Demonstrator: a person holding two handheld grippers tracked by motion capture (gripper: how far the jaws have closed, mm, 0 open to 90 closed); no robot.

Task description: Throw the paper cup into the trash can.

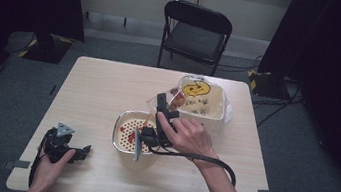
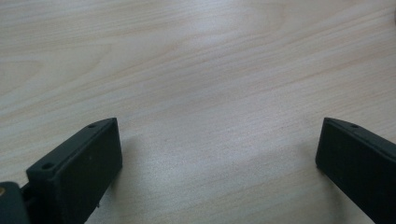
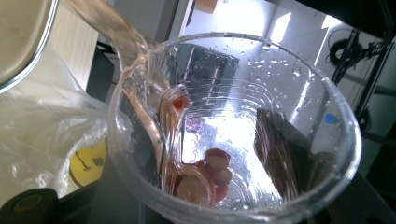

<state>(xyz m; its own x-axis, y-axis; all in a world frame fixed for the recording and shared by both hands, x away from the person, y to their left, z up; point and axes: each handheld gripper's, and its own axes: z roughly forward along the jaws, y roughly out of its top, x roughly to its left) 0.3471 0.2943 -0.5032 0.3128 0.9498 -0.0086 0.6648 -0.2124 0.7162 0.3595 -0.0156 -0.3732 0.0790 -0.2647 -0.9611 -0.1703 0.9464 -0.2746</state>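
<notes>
A pale wood-grain table [image 1: 109, 87] stands on grey carpet, with a black folding chair [image 1: 196, 31] behind its far edge and dark curtains to either side.

Near the table's middle sits a round metal bowl with a perforated cream strainer insert [image 1: 129, 129], and red pieces lie scattered on the strainer. Just beyond it, toward the far right, rests a square cream container [image 1: 203, 105] with a yellow smiley mark inside, and crinkled clear plastic wrap lies around its edges.

The person's right hand [image 1: 192, 137] holds the right gripper [image 1: 160, 109] above the bowl's far rim. Its jaws are clamped on a clear plastic cup [image 1: 165, 101], which is tilted. In the right gripper view the clear plastic cup [image 3: 233, 130] shows from its mouth: water droplets cling to the walls, several red radish-like slices [image 3: 205, 179] lie against the lower wall, and the dark jaws show through the plastic on both sides. A stream of liquid [image 3: 126, 42] runs past the rim at the upper left.

The left hand [image 1: 49, 170] rests at the table's near left corner holding the left gripper [image 1: 80, 153], well apart from the bowl. In the left gripper view its two black jaws stand wide apart over bare wood, gripping nothing.
</notes>
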